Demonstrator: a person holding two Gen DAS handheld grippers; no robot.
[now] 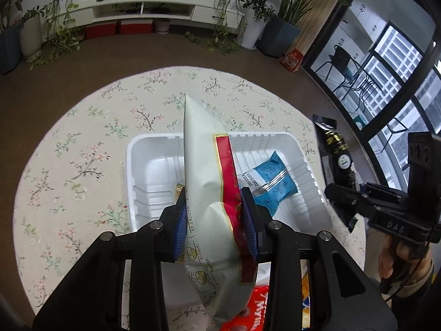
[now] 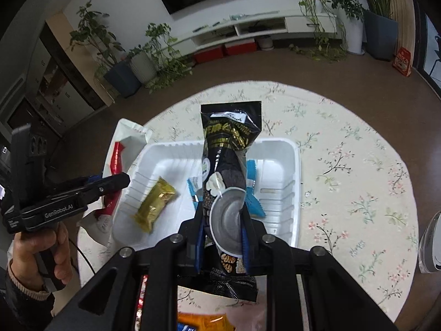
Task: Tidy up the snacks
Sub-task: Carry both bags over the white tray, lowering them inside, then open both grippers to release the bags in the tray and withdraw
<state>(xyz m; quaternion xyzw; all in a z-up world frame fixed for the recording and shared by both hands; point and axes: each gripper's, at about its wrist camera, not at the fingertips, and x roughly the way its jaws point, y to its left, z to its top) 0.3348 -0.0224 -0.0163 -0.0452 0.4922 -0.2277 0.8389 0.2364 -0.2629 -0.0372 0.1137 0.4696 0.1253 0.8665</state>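
Left gripper (image 1: 213, 220) clamped on pale green-white foil pouch with red strip (image 1: 205, 171), right gripper (image 2: 222, 237) clamped on black foil snack pack (image 2: 227, 165), both above white plastic tray (image 2: 278, 144). Blue packet (image 1: 271, 183) already inside tray; more snacks apparently left near its front edge. Gold wrapped bar (image 2: 155, 202) fully visible only in right wrist view.

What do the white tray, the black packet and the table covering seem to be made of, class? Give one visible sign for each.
White tray: probably thin moulded plastic or foam, matt, with ribbed walls.
Black packet in the right tool: glossy printed plastic film, judging by its glare and crimped end seals.
Table covering: looks like woven cloth, matt, with a floral print, though coated vinyl is possible.
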